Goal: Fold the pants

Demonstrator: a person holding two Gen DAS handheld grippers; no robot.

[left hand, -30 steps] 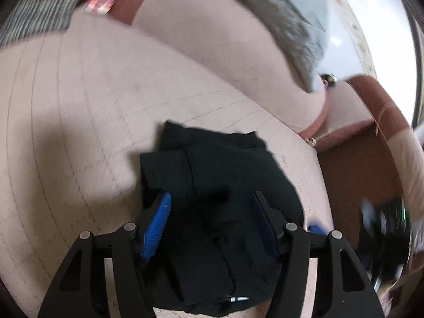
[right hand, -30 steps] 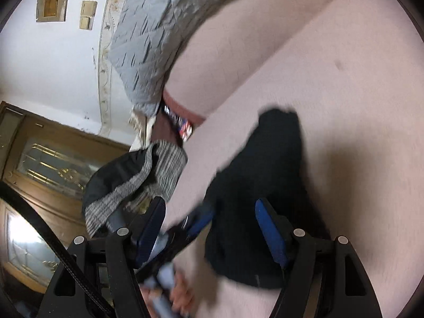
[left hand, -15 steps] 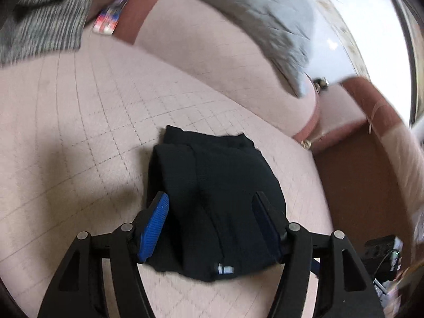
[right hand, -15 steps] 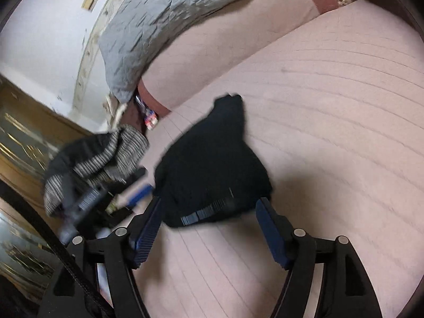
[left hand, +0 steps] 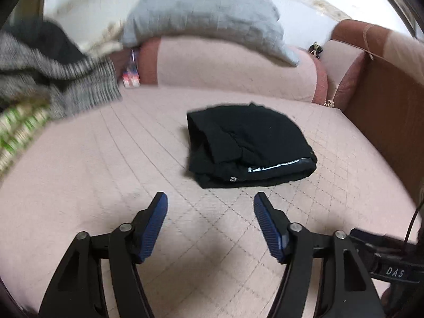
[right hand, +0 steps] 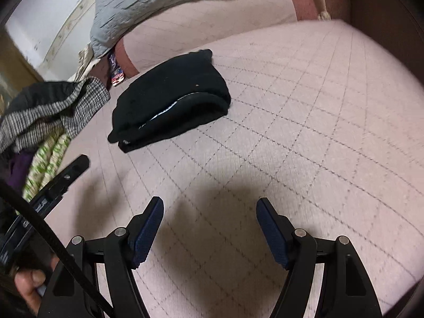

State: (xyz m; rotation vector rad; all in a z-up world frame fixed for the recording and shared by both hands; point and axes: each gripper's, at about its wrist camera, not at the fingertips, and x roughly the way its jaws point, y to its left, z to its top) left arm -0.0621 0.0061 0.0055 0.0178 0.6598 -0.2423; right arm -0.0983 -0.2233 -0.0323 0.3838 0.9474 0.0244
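Black fabric, folded into a thick squat bundle: those are the pants [left hand: 249,148], lying on the pink quilted seat cushion [left hand: 106,185] of what I take for a sofa, a little short of its backrest [left hand: 233,66]. A pale strip of lettering runs along the near folded edge, too small for me to read. From my right wrist camera the same pants [right hand: 172,98] sit up and to the left, and how the layers are stacked inside I cannot make out.

My left claw [left hand: 210,204] hangs above bare cushion on the near side of the bundle, well apart from it; its jaws are opening and nothing is between them. My right claw [right hand: 209,209] is spread wide over empty cushion too, holding nothing, its shadow falling on the quilting beneath.

Further out, a grey quilted blanket [left hand: 206,18] is draped over the backrest. A heap of clothes [left hand: 50,74] sits at the left, blurred in the left view; I can tell a grey checked piece and something green and white, little more. A small colourful packet [left hand: 131,76] is wedged beside the backrest, unreadable. At the lower left of the right view part of a hand [right hand: 29,286] shows, cut off by the frame.
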